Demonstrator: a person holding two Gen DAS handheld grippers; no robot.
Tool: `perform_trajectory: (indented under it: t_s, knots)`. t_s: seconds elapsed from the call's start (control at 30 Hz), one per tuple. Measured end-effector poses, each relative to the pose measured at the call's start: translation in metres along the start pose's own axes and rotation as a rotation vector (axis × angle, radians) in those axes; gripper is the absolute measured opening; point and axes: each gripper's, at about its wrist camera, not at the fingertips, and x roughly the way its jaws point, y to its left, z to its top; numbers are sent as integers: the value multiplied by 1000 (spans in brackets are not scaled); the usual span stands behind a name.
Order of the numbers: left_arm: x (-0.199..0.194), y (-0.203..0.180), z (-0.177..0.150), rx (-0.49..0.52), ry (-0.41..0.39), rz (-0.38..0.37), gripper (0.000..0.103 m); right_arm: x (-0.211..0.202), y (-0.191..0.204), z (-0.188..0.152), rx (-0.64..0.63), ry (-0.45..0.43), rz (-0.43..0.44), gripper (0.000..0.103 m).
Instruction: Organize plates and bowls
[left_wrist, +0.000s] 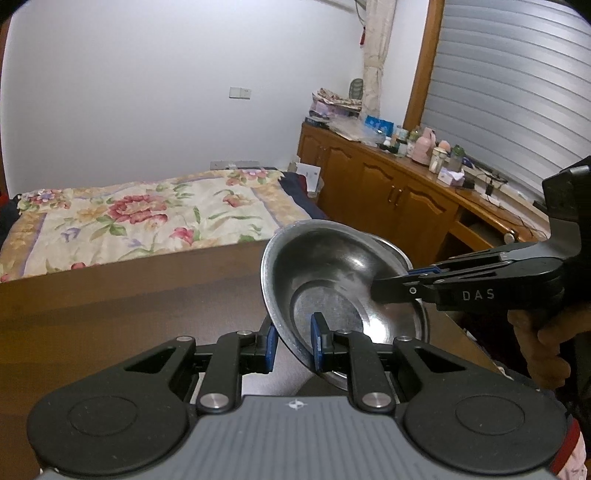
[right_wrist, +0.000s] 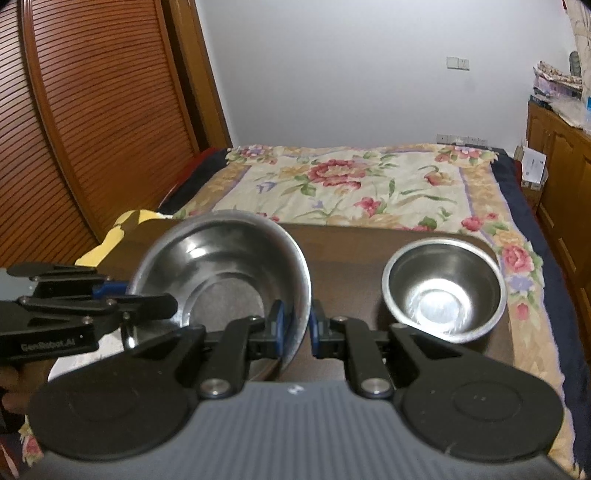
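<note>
A wide steel bowl hangs tilted above the brown table, held from two sides. My left gripper is shut on its near rim, one blue pad inside the bowl and one outside. My right gripper comes in from the right and is shut on the opposite rim. In the right wrist view the same wide bowl sits at centre left, with my right gripper clamped on its rim and my left gripper clamped from the left. A smaller, deeper steel bowl stands upright on the table at the right.
Beyond the table's far edge lies a bed with a floral blanket. A wooden cabinet crowded with small items runs along the right wall. A louvred wooden door is at the left. A person's hand grips the right tool.
</note>
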Motion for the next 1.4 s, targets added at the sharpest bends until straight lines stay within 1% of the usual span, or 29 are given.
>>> perform_trajectory:
  t_s: [0.23, 0.53, 0.77, 1.03, 1.23, 1.33, 1.4]
  knots:
    - [-3, -7, -10, 21, 5, -11, 20, -4, 0, -13, 16, 11, 14, 16]
    - [-6, -14, -29, 27, 15, -34, 20, -19, 4, -31, 20, 3, 21, 16]
    - [-9, -15, -47, -1, 21, -47, 20, -28, 7, -46, 36, -4, 32, 16]
    - [-19, -18, -63, -14, 10, -35, 20, -36, 11, -68, 74, -28, 56, 16]
    - [-22, -20, -69, -24, 5, -34, 20, -37, 16, -79, 69, -31, 46, 16]
    - [-23, -25, -71, 5, -4, -20, 20, -38, 14, -83, 90, -39, 44, 16]
    - [-19, -28, -73, 35, 5, 0, 20, -37, 15, -88, 95, -44, 38, 16]
